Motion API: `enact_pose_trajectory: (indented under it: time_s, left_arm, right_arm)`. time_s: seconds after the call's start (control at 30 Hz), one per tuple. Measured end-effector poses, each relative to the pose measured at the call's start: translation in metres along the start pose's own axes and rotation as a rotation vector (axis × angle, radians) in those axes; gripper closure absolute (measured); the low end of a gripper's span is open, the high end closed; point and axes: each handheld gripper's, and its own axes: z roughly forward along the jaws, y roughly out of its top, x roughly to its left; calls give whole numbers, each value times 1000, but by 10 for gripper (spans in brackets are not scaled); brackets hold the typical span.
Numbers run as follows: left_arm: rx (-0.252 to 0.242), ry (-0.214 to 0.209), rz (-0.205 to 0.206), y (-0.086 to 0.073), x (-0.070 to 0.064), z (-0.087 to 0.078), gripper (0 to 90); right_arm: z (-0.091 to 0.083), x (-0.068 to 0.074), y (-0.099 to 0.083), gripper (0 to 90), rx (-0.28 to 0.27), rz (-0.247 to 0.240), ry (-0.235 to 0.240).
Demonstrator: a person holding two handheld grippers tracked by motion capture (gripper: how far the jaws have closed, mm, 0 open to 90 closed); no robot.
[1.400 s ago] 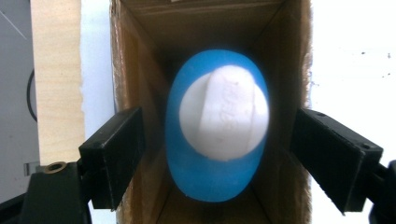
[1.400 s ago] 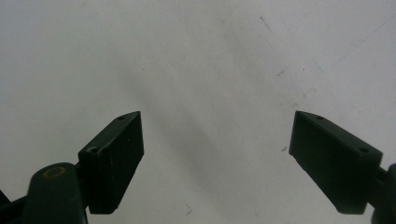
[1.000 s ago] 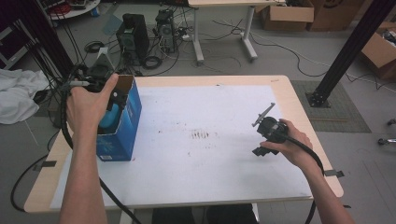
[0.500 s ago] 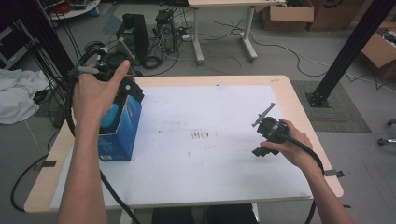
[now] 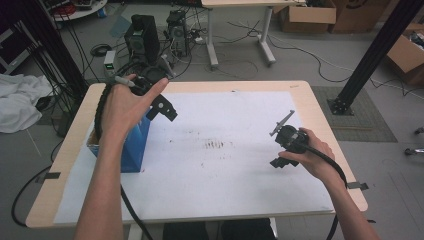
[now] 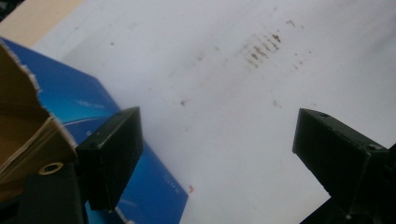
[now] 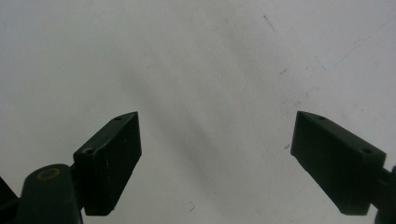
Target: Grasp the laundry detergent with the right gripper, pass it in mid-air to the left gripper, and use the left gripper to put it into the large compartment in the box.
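My left gripper (image 6: 217,154) hangs with its jaws spread wide and nothing between them, one jaw over the near top edge of the blue box (image 6: 140,186), the other over the white sheet (image 6: 243,116) covering the table (image 5: 300,90). The box stands open-topped at the left side of the table, under my left hand (image 5: 125,107). My right gripper (image 7: 217,158), held by my right hand (image 5: 310,157) well apart on the other side, is likewise open wide and empty above bare white sheet.
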Motion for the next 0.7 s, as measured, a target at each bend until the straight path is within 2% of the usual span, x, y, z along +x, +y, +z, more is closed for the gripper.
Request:
enact_pose_trajectory:
  time_s: [0.13, 0.37, 0.57, 0.7]
  left_arm:
    - [12, -28, 43, 2, -7, 10, 172]
    - [51, -65, 147, 7, -23, 37, 171]
    - [78, -103, 186, 3, -37, 66, 172]
    - [91, -111, 213, 1, -45, 81, 172]
  right_arm:
    - [-1, 0, 0, 162, -5, -4, -2]
    - [-3, 0, 0, 163, -8, -3, 0]
    - [-9, 0, 2, 162, -23, -3, -4]
    - [-11, 0, 3, 163, -29, -8, -7]
